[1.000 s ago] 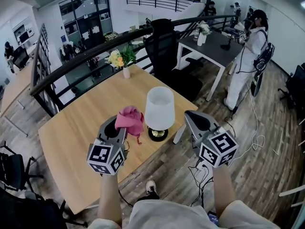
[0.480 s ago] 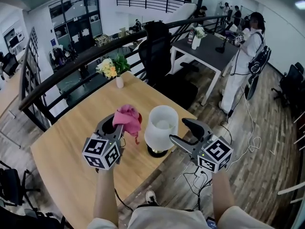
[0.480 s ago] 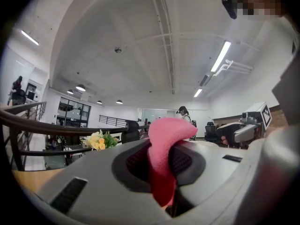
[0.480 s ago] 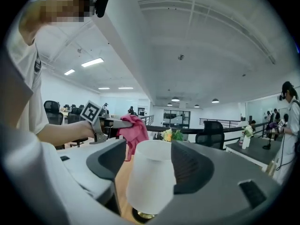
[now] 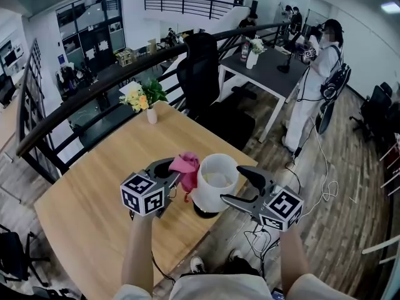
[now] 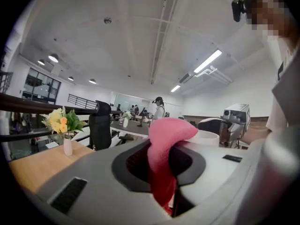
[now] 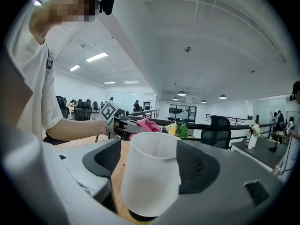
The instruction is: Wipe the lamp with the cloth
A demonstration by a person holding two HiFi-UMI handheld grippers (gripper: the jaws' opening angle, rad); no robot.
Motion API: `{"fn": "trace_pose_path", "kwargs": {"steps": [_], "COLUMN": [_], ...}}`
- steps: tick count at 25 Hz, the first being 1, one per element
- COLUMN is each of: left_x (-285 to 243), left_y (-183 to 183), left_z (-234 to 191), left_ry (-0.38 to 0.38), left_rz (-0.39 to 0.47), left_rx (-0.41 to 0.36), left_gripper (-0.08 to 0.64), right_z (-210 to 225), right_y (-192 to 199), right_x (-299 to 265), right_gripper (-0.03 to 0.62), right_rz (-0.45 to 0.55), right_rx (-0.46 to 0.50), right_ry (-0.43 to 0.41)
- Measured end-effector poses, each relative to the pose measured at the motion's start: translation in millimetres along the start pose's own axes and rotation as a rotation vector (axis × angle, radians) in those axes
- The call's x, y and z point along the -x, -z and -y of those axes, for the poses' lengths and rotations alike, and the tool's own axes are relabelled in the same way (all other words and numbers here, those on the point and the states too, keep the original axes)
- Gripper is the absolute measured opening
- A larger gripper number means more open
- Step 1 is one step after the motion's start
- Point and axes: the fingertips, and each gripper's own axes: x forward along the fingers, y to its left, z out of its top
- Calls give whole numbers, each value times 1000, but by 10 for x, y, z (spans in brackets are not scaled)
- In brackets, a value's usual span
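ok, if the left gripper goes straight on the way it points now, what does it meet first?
Most likely the lamp shade. The left gripper has its jaws shut on the pink cloth, which leads, and the shade's rim stands just beyond it. Whether they already touch is unclear.

Soft pink cloth (image 5: 186, 163), matt white lampshade (image 5: 215, 180), pale wood table (image 5: 81, 186)

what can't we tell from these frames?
- Lamp base: head view, mostly under the shade; right gripper view, barely shows at bottom edge.
- Cloth touching shade: overlaps in head view, unclear.
- Right gripper touching shade: jaws apart around it, contact unclear.
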Motion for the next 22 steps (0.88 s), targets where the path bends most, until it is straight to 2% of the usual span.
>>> {"fn": "trace_pose_path", "kwargs": {"steps": [6, 10, 13, 17, 19, 22], "left_x": [-155, -185, -179, -226, -233, -208], "left_y": [36, 122, 169, 378, 516, 724], "left_z": [143, 248, 237, 165, 128, 80], "left_ry": [123, 183, 194, 178, 171, 174], "left_rz": [10, 20, 20, -20, -35, -28], "left_rx": [-12, -15, -11, 6, 37, 122], "left_gripper": [100, 100, 100, 99, 100, 100], "right_z": [25, 15, 12, 27, 31, 27], "right_y": [-37, -22, -38, -29, -33, -47], "right_x": [-36, -32, -31, -34, -27, -13], "right_gripper": [393, 391, 391, 391, 391, 388], "right_rz": [11, 13, 23, 41, 46, 54], "right_rx": [54, 53, 51, 45, 42, 37], "right_ry": [3, -1, -6, -8, -13, -21]}}
